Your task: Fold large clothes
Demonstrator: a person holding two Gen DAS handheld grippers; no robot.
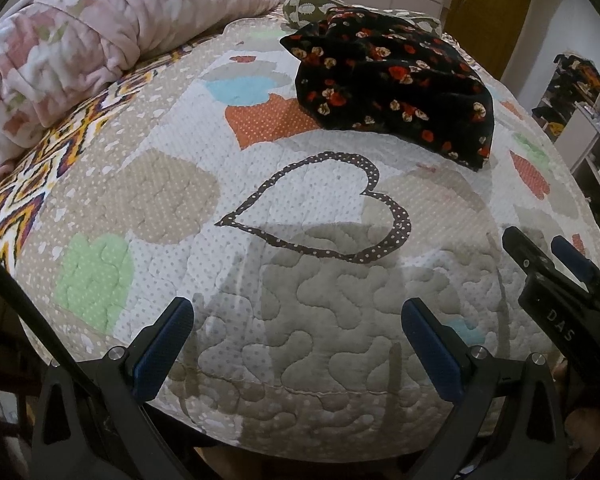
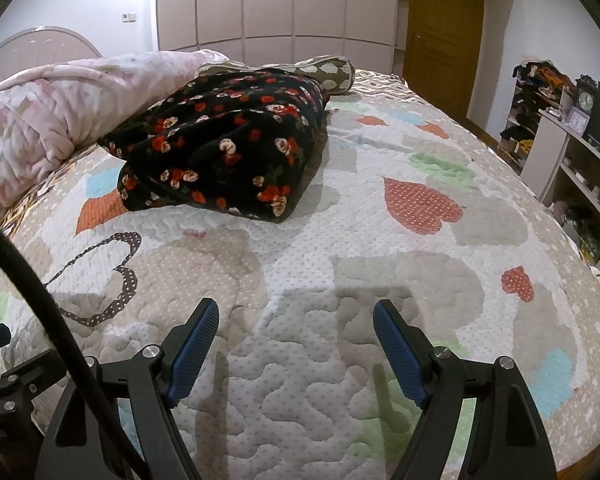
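A: Where is the garment?

B: The black floral garment (image 2: 220, 144) lies in a folded bundle on the bed's heart-patterned quilt (image 2: 380, 240), well ahead of both tools. Its far end touches an olive pillow with pale blotches (image 2: 332, 70), and a rolled pink blanket (image 2: 40, 128) lies just beside it, toward the headboard.

A: And the left tongs?

B: The left tongs (image 1: 296, 336) hover over the near edge of the quilt with their blue-padded fingers spread wide and nothing between them. A dotted brown heart outline (image 1: 328, 208) sits just ahead of them on the quilt.

A: The right ones?

B: The right tongs (image 2: 296, 336) are spread wide too, empty, and aimed across bare quilt. In the left wrist view they appear at the right edge, beside the left tool.

A: Is either one touching the cloth?

B: No. Both are well apart from the garment.

A: Anything else around?

B: A wardrobe (image 2: 276, 0) and a wooden door (image 2: 440, 40) stand behind the bed, and shelves with a clock (image 2: 586, 98) stand at the right.
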